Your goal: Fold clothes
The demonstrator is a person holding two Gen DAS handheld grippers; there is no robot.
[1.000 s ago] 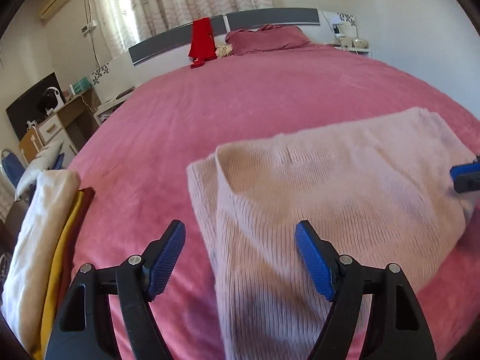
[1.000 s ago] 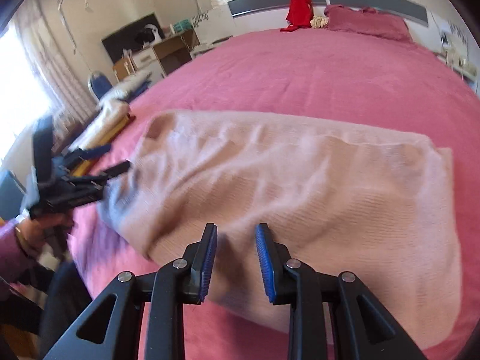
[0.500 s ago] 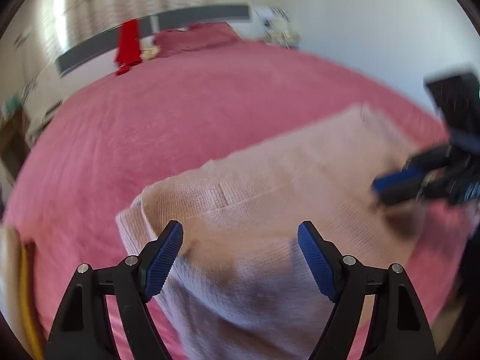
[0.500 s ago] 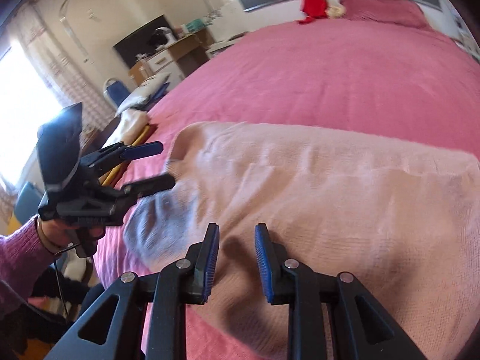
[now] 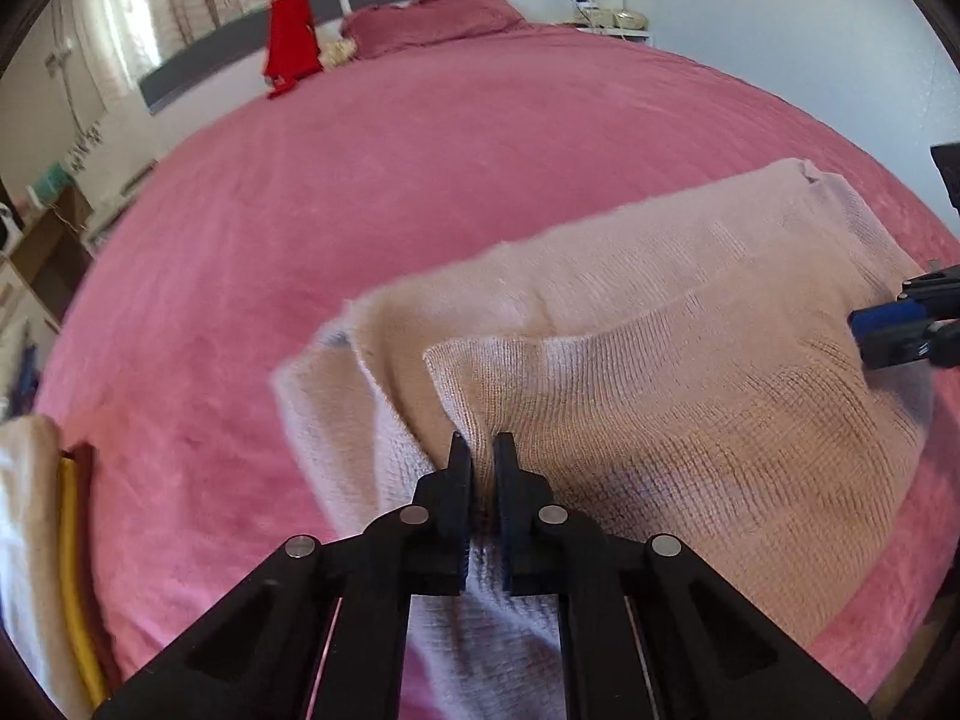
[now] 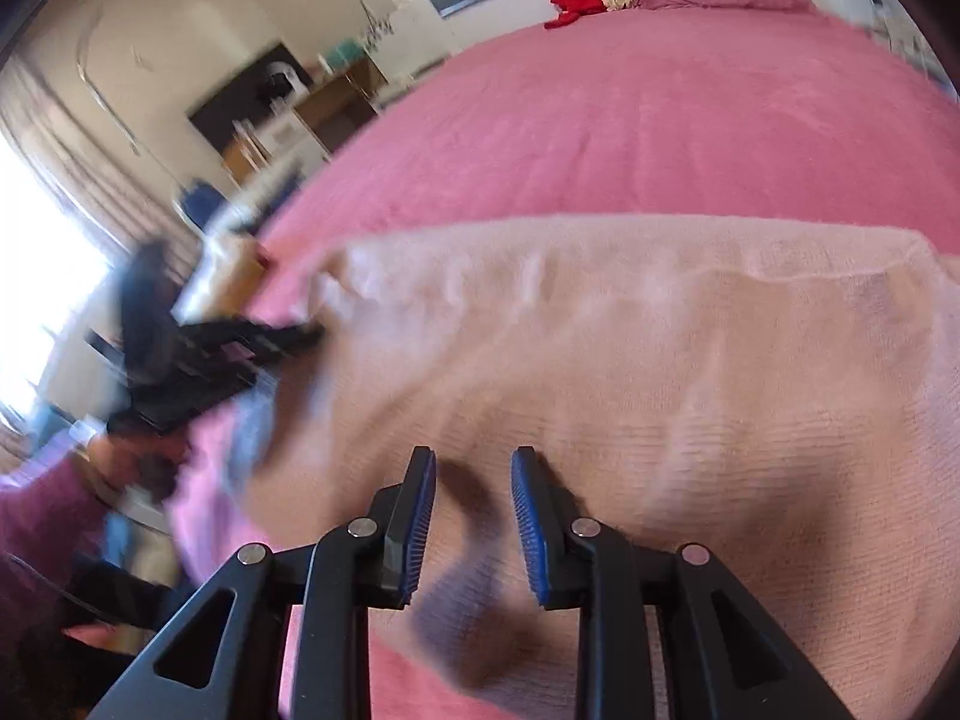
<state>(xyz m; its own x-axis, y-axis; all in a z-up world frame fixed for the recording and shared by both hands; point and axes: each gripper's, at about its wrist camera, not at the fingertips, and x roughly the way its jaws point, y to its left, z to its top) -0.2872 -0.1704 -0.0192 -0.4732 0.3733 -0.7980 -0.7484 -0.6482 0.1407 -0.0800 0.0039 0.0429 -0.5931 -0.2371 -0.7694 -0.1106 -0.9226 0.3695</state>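
Note:
A pale pink knitted garment [image 5: 690, 372] lies folded across the near part of the pink bed. My left gripper [image 5: 482, 450] is shut on its near left edge, and that edge is lifted and bunched between the fingers. In the right wrist view the same knitted garment [image 6: 660, 360] fills the middle, and my right gripper [image 6: 471, 468] hovers over its near edge, open, with nothing between the blue pads. The right gripper [image 5: 900, 336] also shows at the right edge of the left wrist view. The left gripper [image 6: 228, 354] appears blurred, held by a hand in a purple sleeve.
The pink bed cover [image 5: 390, 192] stretches far behind the garment. A red cloth [image 5: 291, 42] hangs on the grey headboard beside a pink pillow [image 5: 432, 24]. A stack of cream and yellow fabric [image 5: 36, 540] lies at the bed's left edge. A desk with a dark screen [image 6: 252, 96] stands beyond.
My left gripper went from wide open to shut on the garment's near left edge and lifted it. My right gripper opened a little wider and moved in over the cloth.

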